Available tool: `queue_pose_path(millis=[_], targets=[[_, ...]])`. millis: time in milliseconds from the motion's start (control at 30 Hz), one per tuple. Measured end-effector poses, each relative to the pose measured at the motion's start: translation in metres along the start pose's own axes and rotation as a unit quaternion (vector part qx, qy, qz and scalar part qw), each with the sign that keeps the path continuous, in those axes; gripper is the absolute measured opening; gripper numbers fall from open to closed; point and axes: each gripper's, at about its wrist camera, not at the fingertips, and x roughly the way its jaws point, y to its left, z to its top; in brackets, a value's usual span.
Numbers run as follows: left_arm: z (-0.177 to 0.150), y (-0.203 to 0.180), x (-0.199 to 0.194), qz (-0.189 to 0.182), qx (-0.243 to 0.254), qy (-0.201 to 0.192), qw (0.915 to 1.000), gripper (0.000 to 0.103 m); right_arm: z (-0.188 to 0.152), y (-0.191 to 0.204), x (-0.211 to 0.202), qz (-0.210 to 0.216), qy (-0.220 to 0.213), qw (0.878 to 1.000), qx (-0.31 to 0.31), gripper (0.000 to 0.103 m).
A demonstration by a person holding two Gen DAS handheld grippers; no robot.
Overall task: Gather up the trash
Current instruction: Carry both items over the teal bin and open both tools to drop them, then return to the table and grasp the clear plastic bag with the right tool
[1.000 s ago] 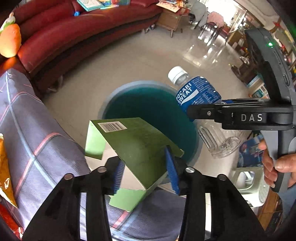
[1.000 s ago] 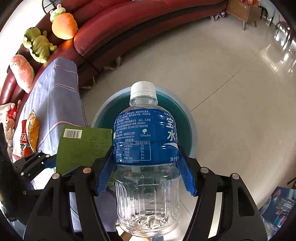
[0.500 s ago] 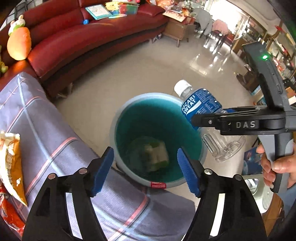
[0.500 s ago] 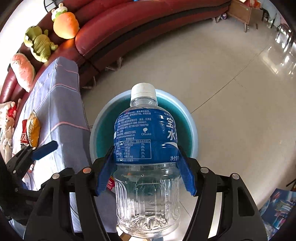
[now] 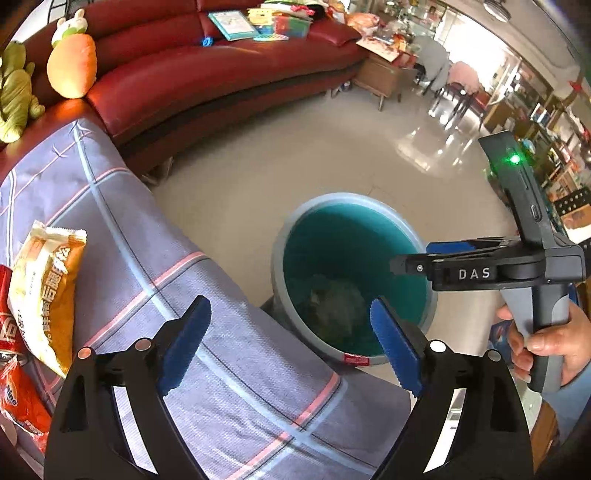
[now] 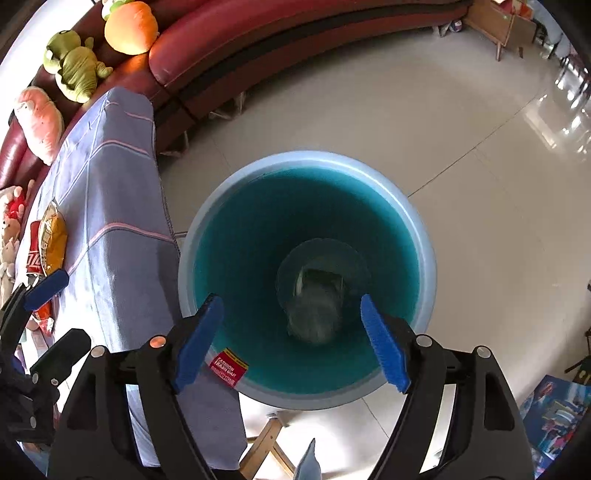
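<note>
The round blue-green trash bin [image 6: 306, 157] stands on the floor directly under my right gripper [image 6: 291, 343]. Its jaws are opening, with nothing between the blue pads. A blurred clear bottle [image 6: 314, 306] is deep inside the bin. In the left wrist view the bin [image 5: 280, 266] sits beside the cloth-covered table, with dim trash [image 5: 332, 310] at its bottom. My left gripper [image 5: 291, 347] hangs over the table's edge, its jaws opening and empty. The right gripper [image 5: 413, 254] shows from the side above the bin, held by a hand [image 5: 546, 343]. The left gripper [image 6: 55, 317] shows at the left edge.
An orange-yellow snack bag [image 5: 44, 295] and a red packet [image 5: 22, 406] lie on the purple checked cloth [image 5: 221, 369]. A red sofa [image 5: 221, 74] with plush toys [image 6: 129, 26] curves behind. A wooden stool leg [image 6: 266, 439] stands below the bin. Tiled floor [image 6: 480, 184] spreads to the right.
The left gripper let the green carton fall into the bin, opened wide and drew back over the table. The right gripper opened and the bottle dropped into the bin.
</note>
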Motion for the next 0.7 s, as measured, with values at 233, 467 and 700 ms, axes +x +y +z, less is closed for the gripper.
queue_pose_path(millis=[233, 467, 700], targets=[[-0.011, 0.004, -0.013, 0.002, -0.002, -0.008, 1.0, 0.091, -0.008, 0.011, -0.014, -0.02, -0.003, 1.0, -0.008, 0.086], [-0.028, 0.015, -0.046, 0.015, -0.012, -0.031, 0.9993, 0.093, -0.024, 0.037, -0.032, -0.026, -0.008, 0.999, -0.021, 0.087], [-0.062, 0.05, -0.092, 0.038, -0.038, -0.05, 0.9973, 0.093, -0.047, 0.091, -0.053, -0.023, -0.016, 0.997, -0.07, 0.087]])
